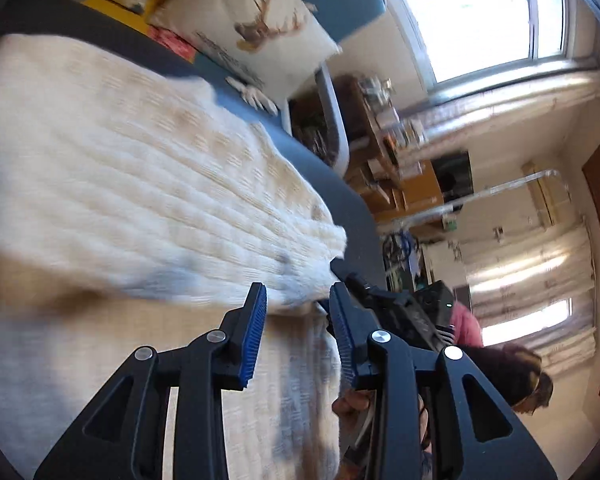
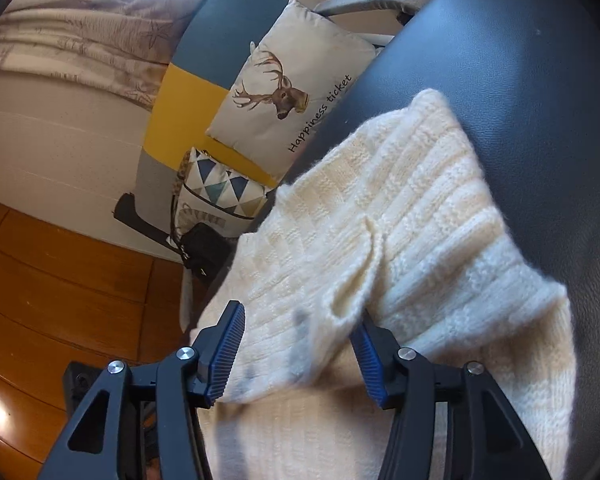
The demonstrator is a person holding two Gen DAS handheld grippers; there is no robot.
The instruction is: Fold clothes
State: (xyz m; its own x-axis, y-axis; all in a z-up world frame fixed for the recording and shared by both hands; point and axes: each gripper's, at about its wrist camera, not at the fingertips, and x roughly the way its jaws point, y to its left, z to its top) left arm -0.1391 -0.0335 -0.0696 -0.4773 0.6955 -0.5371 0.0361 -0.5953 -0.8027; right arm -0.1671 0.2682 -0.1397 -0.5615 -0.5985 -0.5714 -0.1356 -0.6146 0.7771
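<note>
A cream cable-knit sweater point(image 1: 148, 184) lies partly folded on a dark leather surface point(image 2: 520, 80). In the left wrist view my left gripper point(image 1: 298, 292) is open just short of the sweater's folded edge, with no cloth pinched between its blue pads. My right gripper point(image 2: 300, 316) is open too. A raised fold of the sweater point(image 2: 340, 280) lies loosely between its jaws and hides part of the right pad. The right gripper's black body point(image 1: 384, 300) also shows just beyond my left gripper's right finger.
A deer-print cushion point(image 2: 288, 96) and a triangle-pattern cushion point(image 2: 220, 188) lean on a blue and yellow sofa point(image 2: 188, 112) past the leather surface. Wooden floor point(image 2: 60, 272) lies to the left. A person's hand point(image 1: 352, 404) and pink sleeve point(image 1: 466, 320) are at the right.
</note>
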